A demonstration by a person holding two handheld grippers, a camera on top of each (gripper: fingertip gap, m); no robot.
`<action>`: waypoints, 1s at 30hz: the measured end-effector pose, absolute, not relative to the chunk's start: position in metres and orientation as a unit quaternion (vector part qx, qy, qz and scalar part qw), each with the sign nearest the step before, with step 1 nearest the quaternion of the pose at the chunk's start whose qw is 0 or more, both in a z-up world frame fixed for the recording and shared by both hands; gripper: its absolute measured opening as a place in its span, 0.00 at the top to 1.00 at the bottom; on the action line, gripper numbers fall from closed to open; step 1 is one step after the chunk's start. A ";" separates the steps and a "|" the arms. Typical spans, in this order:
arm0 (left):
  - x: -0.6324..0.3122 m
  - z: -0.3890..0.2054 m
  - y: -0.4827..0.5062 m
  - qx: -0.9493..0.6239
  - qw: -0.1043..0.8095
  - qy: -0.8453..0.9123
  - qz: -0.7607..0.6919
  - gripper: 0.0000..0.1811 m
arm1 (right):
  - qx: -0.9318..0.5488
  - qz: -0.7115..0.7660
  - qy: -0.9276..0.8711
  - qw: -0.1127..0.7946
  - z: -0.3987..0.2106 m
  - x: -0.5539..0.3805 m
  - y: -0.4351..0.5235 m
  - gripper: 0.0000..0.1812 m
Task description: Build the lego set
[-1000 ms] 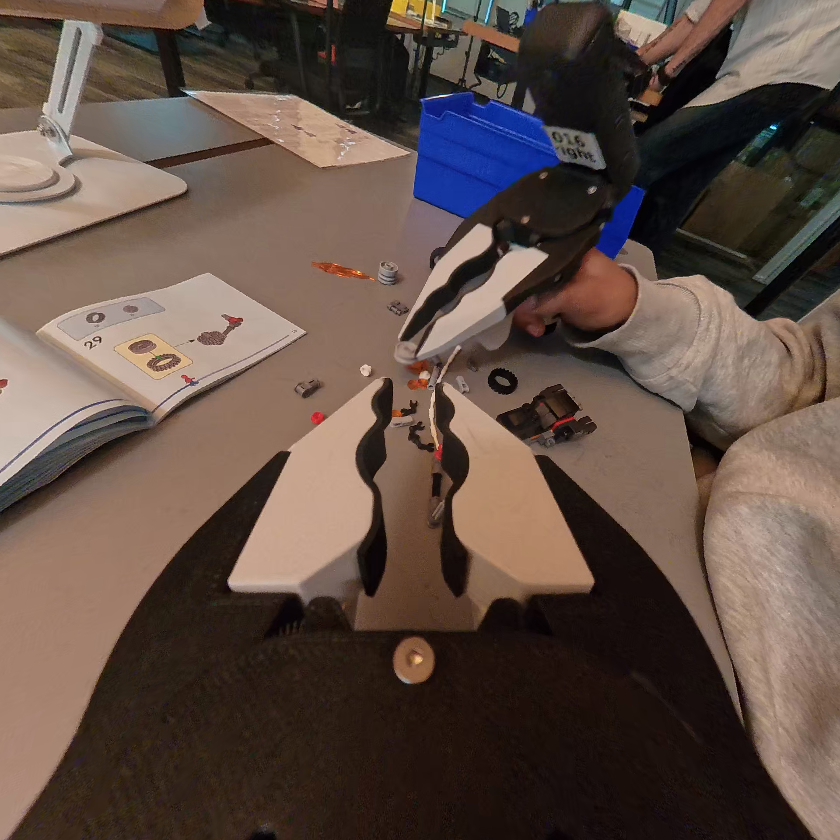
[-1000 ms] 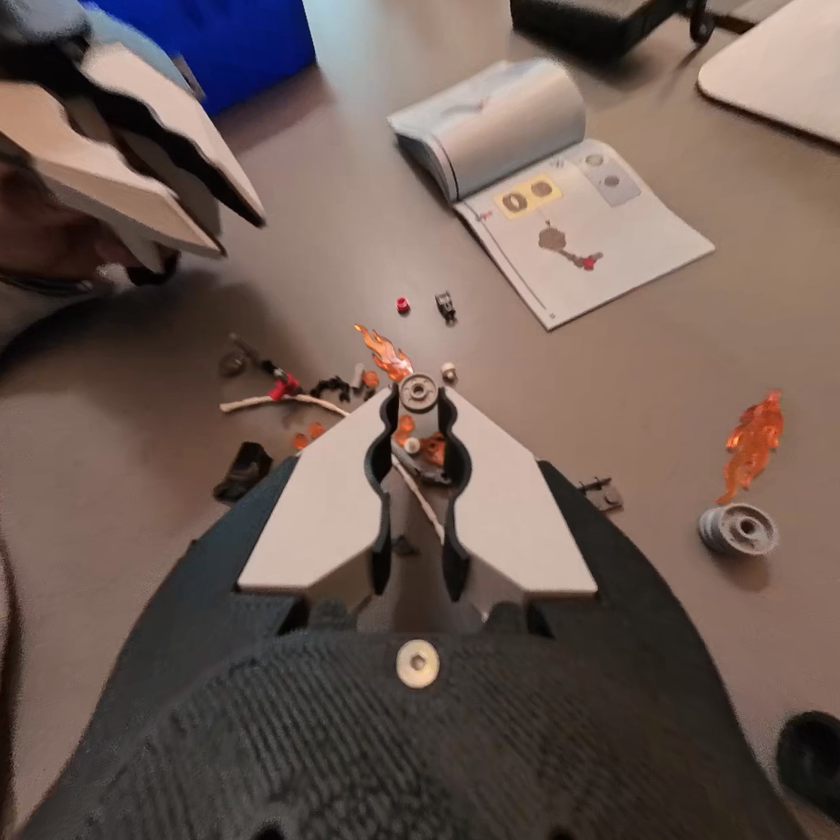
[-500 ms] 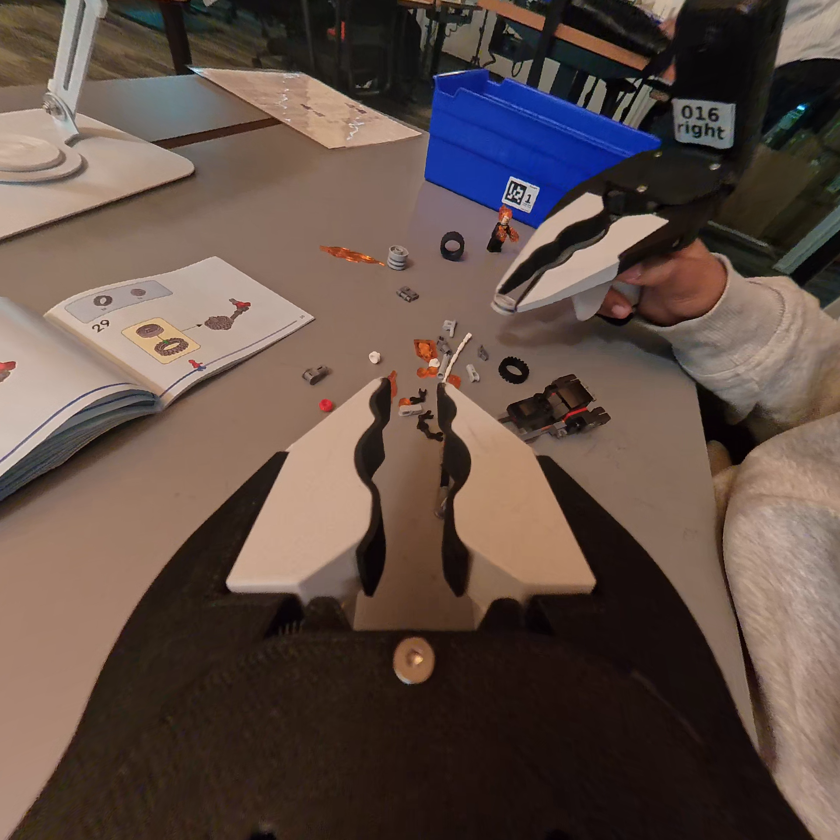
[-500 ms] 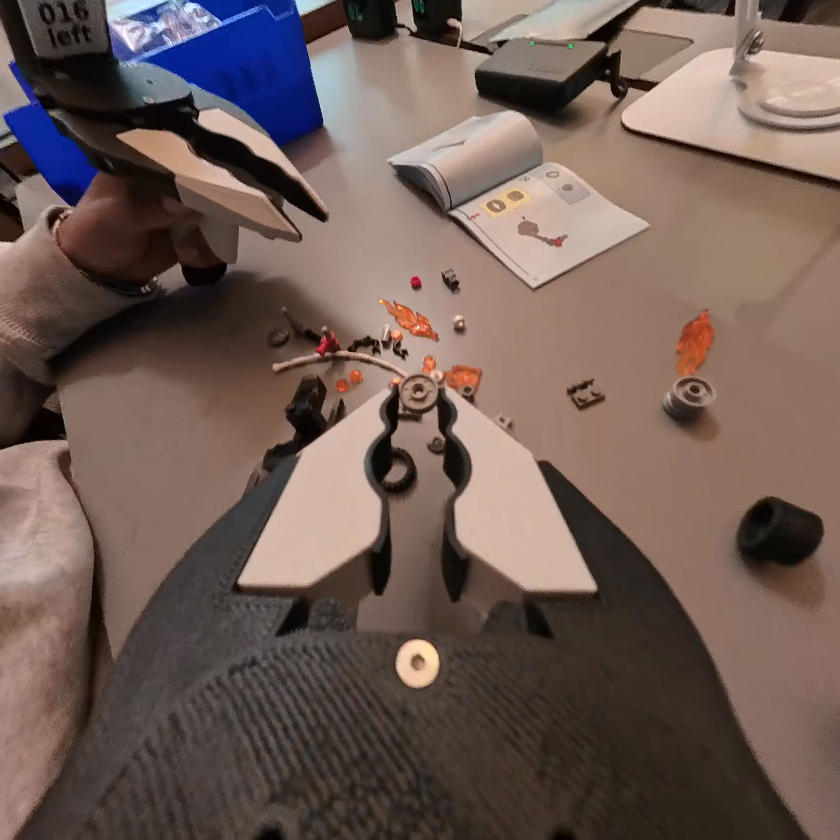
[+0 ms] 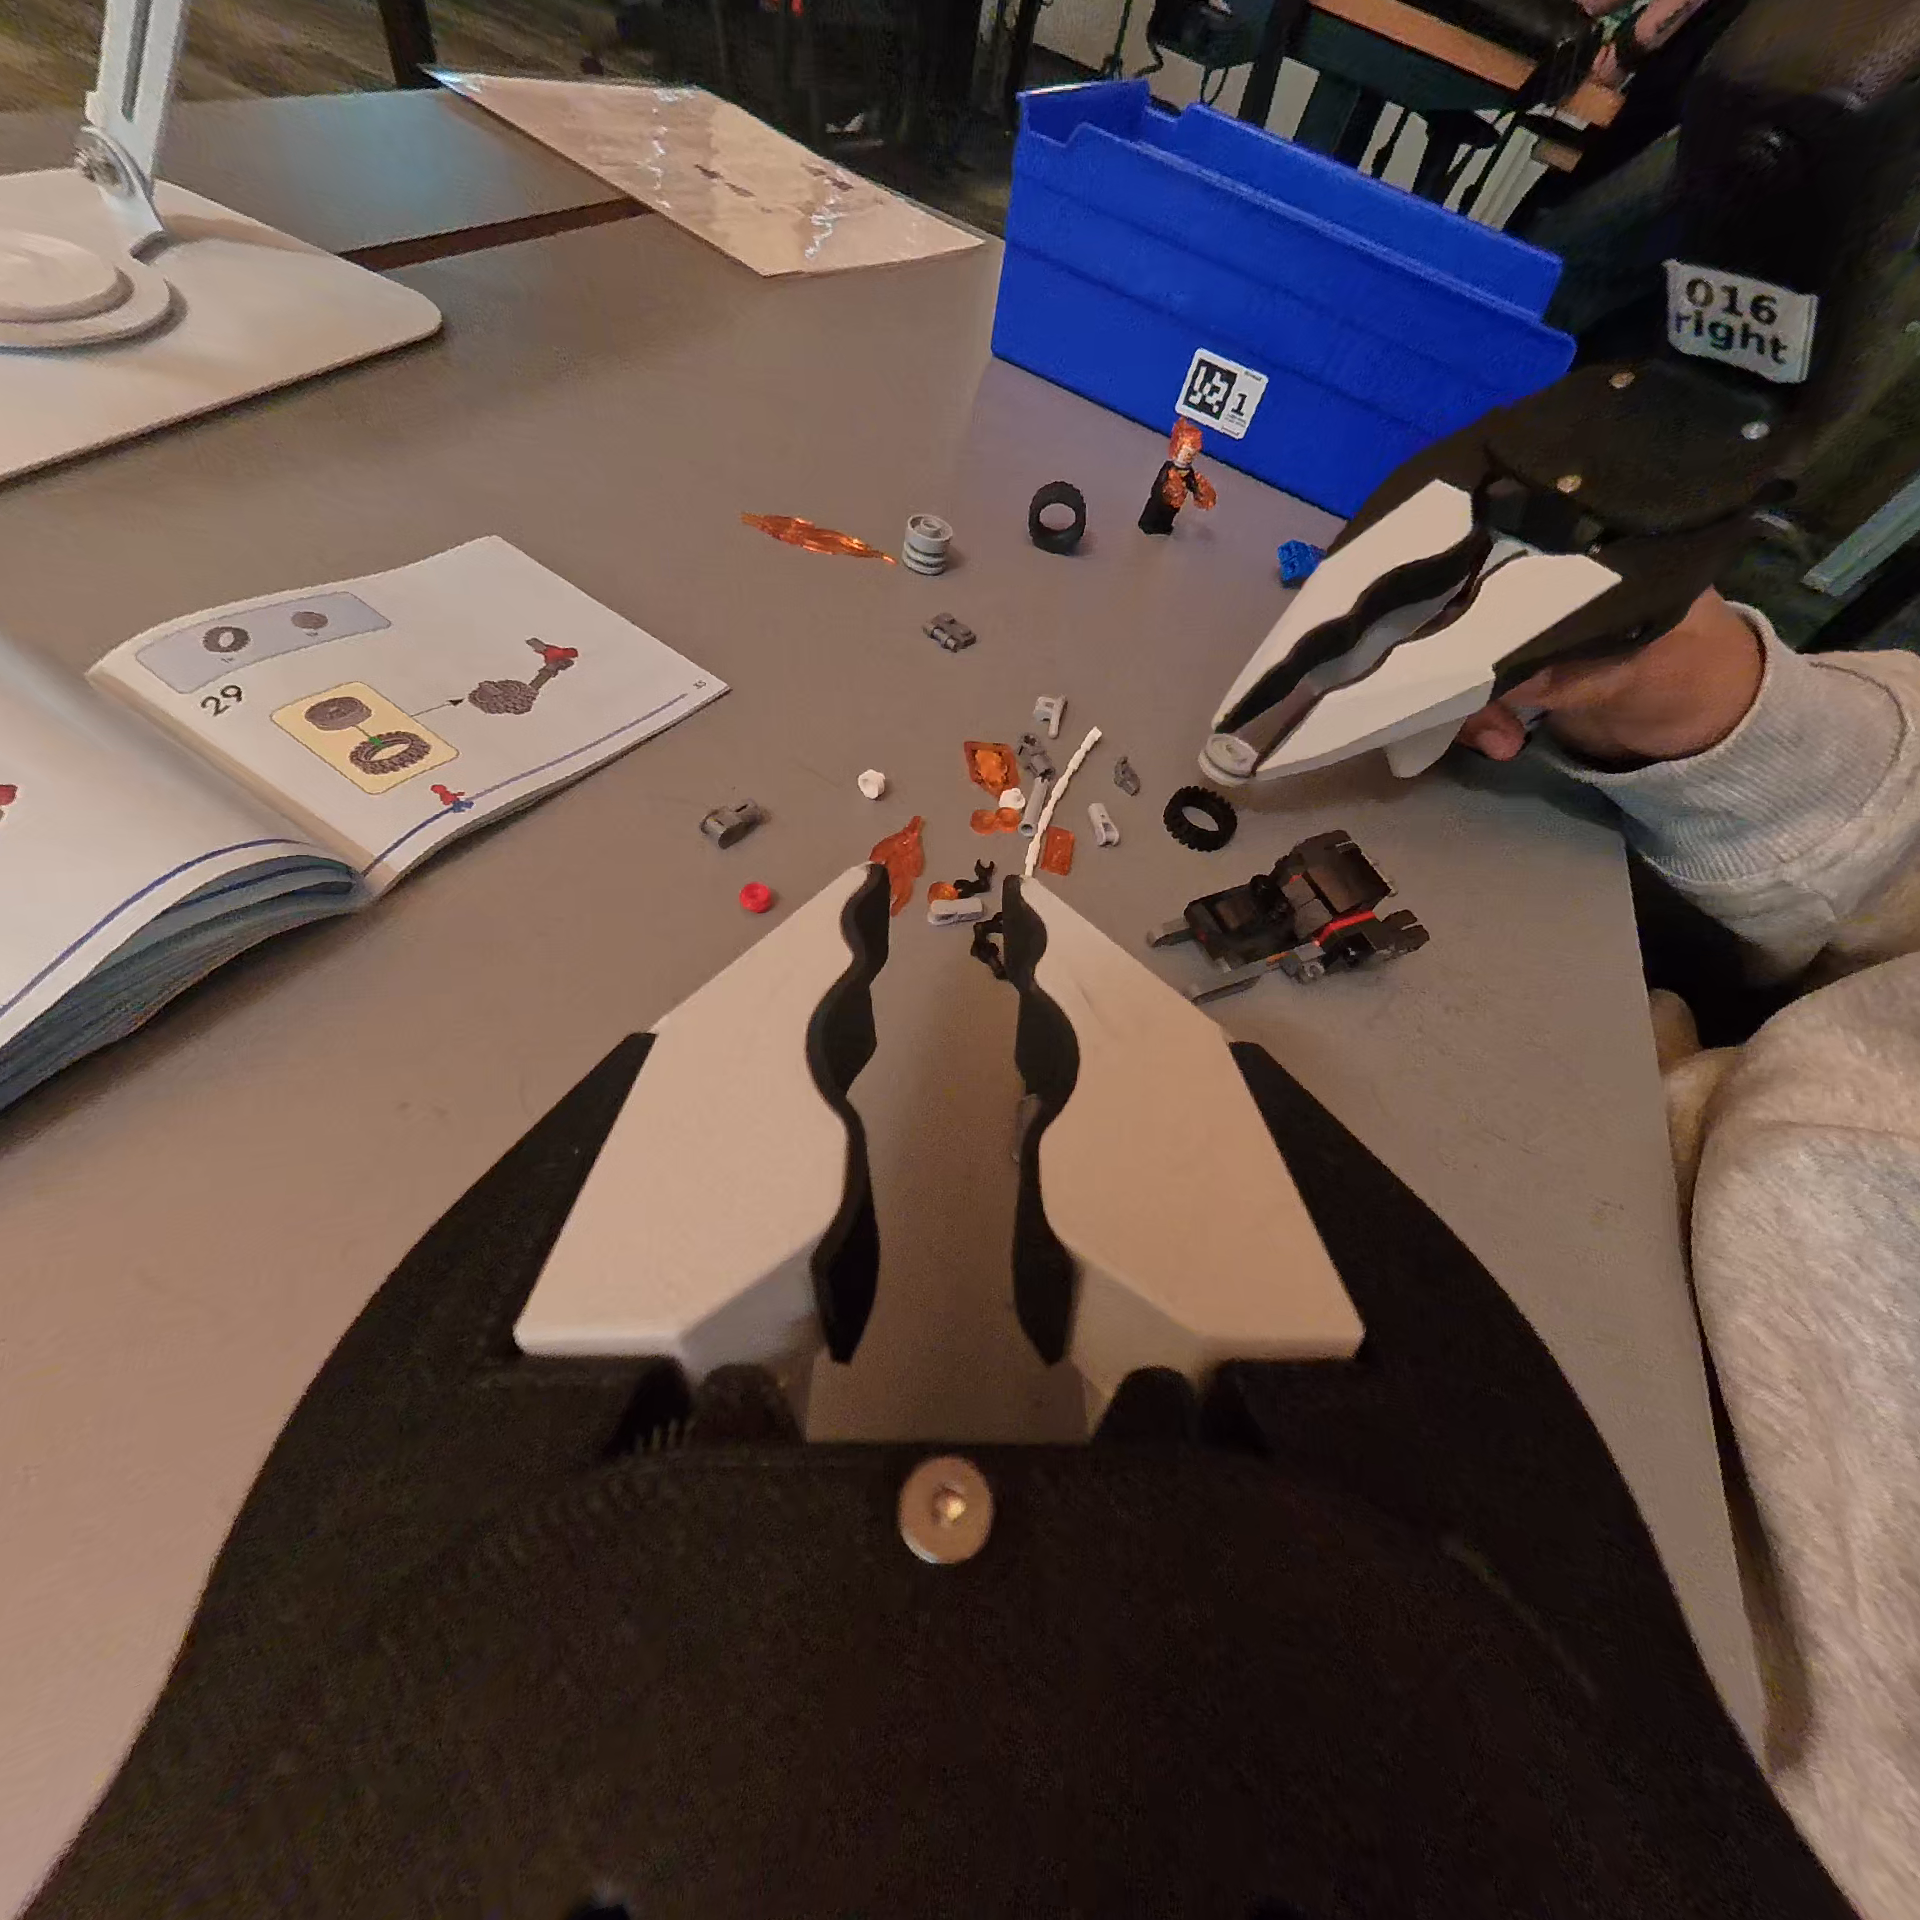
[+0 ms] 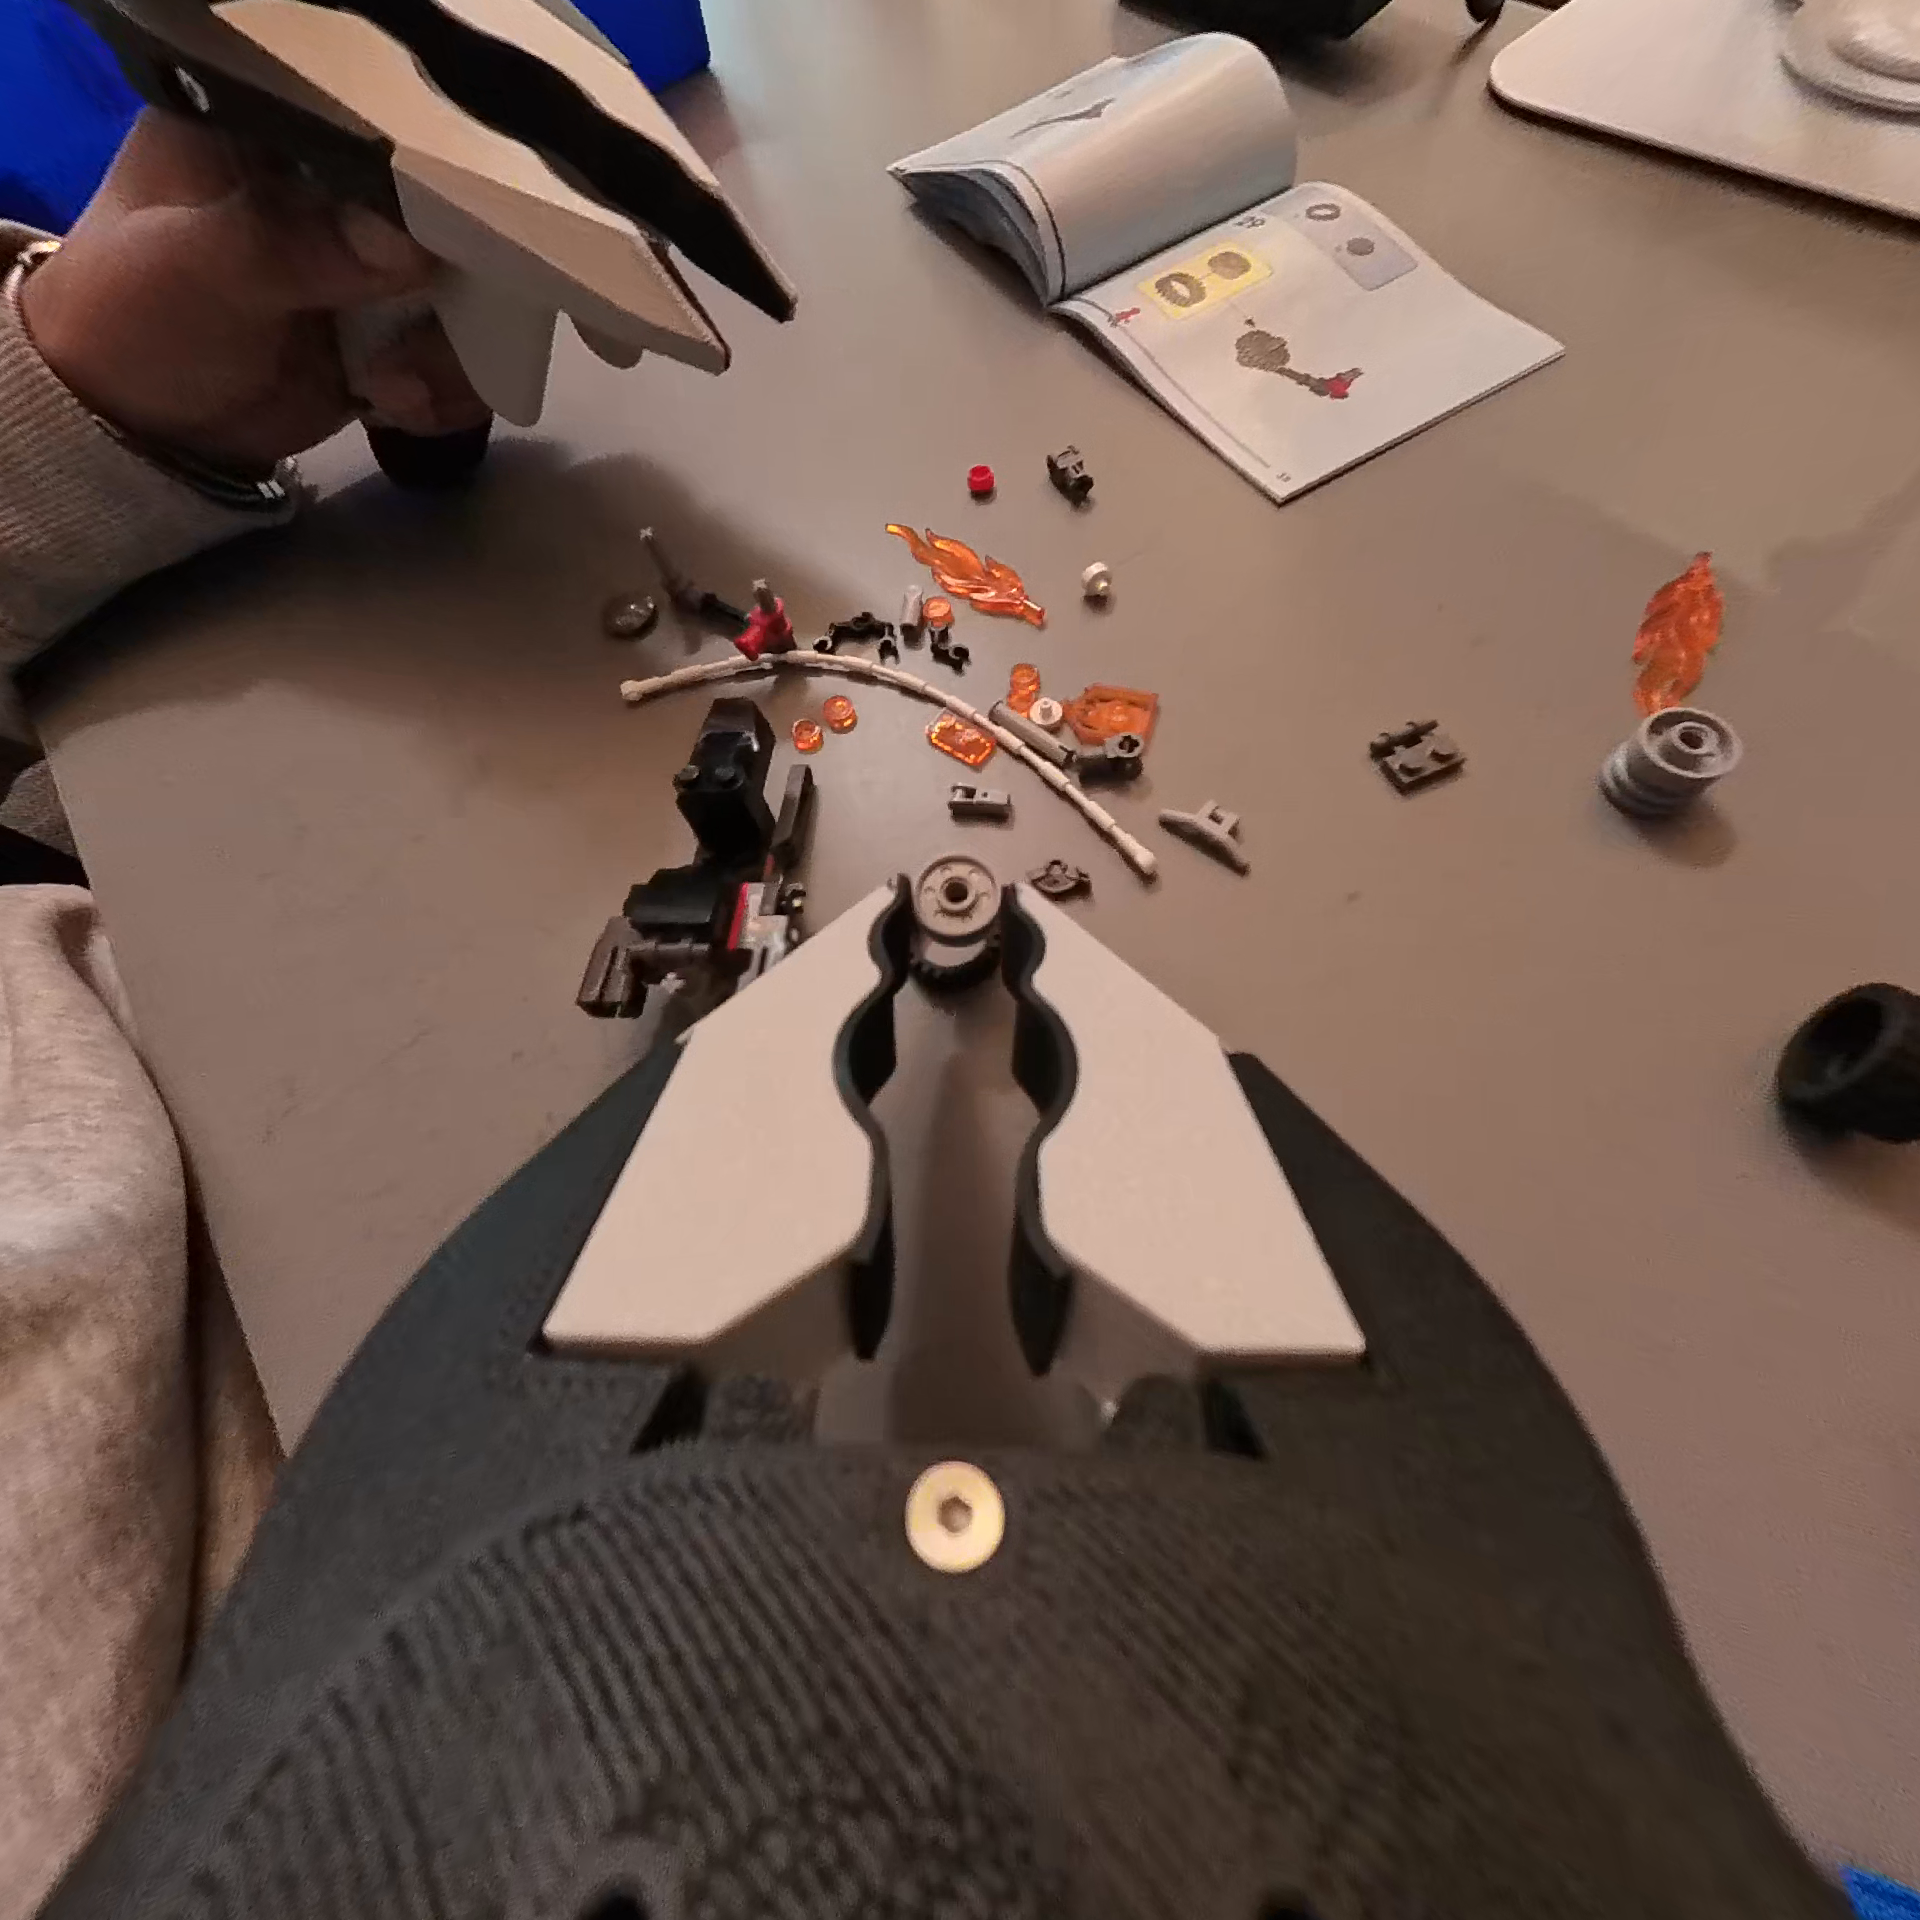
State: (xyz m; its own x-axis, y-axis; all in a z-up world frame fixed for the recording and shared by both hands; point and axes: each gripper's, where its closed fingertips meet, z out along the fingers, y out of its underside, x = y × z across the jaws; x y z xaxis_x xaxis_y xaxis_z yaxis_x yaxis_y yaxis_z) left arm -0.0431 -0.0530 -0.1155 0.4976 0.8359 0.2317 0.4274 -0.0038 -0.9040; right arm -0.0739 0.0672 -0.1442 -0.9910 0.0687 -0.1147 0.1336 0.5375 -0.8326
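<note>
since the earlier frames the right tongs (image 5: 1226, 756) have come back down from their raised spot to hover low over the table (image 5: 520, 436), closed on a small grey hub (image 6: 954, 902) pinched at their very tips. the left tongs (image 5: 940, 894) have barely shifted: they hang open and empty above the scatter of loose pieces, jaws parted.

what the next move turns on is the small black tyre (image 5: 1200, 818). it lies flat on the table just beside and slightly below the hub in the left wrist view, its hole facing up. in the right wrist view it sits tucked right under the tips, partly hidden behind the hub. the hub faces forward along the fingers, so its axis looks tilted against the tyre's; my guess is it needs tipping down before it can press in. the right tongs are plainly nearer; the left could steady the tyre.

the black chassis (image 5: 1294, 914) rests on the table near the tyre, towards the person. the open booklet (image 5: 416, 707) lies well apart on the left.
</note>
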 end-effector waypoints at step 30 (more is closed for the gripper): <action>-0.042 -0.116 -0.050 -0.692 0.523 -0.456 0.198 0.89 | 0.036 -0.436 0.899 0.014 -0.158 -0.073 0.063 0.87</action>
State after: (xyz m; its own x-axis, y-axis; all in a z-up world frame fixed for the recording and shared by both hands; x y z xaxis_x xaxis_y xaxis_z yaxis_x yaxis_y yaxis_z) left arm -0.0420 -0.0497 -0.1163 0.5053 0.8386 0.2033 0.4251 -0.0370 -0.9044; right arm -0.0731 0.0633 -0.1583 -0.9970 0.0516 -0.0568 0.0766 0.6172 -0.7830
